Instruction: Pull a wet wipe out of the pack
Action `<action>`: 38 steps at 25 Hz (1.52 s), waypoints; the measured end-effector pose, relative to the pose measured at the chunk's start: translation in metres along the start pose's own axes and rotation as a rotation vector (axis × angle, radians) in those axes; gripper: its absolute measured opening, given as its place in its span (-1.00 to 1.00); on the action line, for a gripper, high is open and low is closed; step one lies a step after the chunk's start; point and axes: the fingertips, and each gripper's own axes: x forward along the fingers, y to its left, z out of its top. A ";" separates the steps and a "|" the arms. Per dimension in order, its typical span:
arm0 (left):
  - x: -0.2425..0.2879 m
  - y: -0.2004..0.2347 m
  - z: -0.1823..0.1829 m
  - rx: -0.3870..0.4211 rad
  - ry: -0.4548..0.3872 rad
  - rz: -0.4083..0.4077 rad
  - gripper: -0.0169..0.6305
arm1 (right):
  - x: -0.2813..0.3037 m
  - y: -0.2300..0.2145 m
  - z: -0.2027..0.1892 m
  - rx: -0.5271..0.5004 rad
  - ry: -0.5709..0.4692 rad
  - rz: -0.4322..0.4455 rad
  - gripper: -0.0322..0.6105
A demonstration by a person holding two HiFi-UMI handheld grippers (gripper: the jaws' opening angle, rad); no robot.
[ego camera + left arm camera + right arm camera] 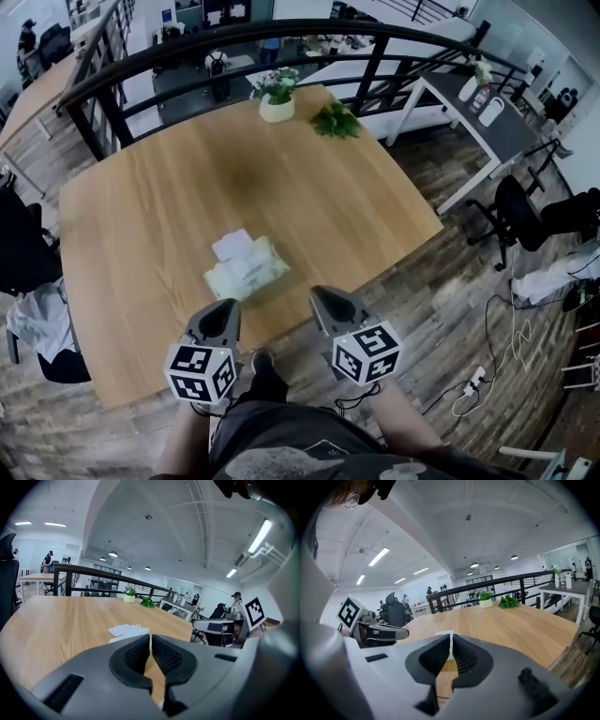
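The wet wipe pack (247,271) lies on the wooden table (141,225), pale green, with a white wipe or flap (232,246) sticking up at its far left end. Both grippers hover at the table's near edge, short of the pack and not touching it. My left gripper (228,306) is just below the pack, and its jaws are shut with nothing between them. My right gripper (322,293) sits to the pack's right, also shut and empty. The left gripper view shows the pack (127,631) just past the closed jaws (150,641). In the right gripper view the pack (444,633) peeks above the jaws (451,644).
A white pot with a plant (277,103) and a loose green sprig (336,120) stand at the table's far edge, beside a black railing (234,42). Office chairs (520,211), cables and a second desk stand to the right. The person's legs are below the near table edge.
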 end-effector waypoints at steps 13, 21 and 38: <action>0.031 0.044 0.013 -0.042 0.033 -0.026 -0.87 | 0.052 -0.003 0.019 -0.002 0.036 -0.029 -0.80; 0.050 0.057 0.017 -0.052 0.042 -0.057 -0.87 | 0.082 -0.010 0.041 -0.008 0.016 -0.045 -0.80; 0.064 0.057 0.015 -0.135 0.029 0.167 -0.87 | 0.117 -0.047 0.070 -0.083 0.013 0.169 -0.80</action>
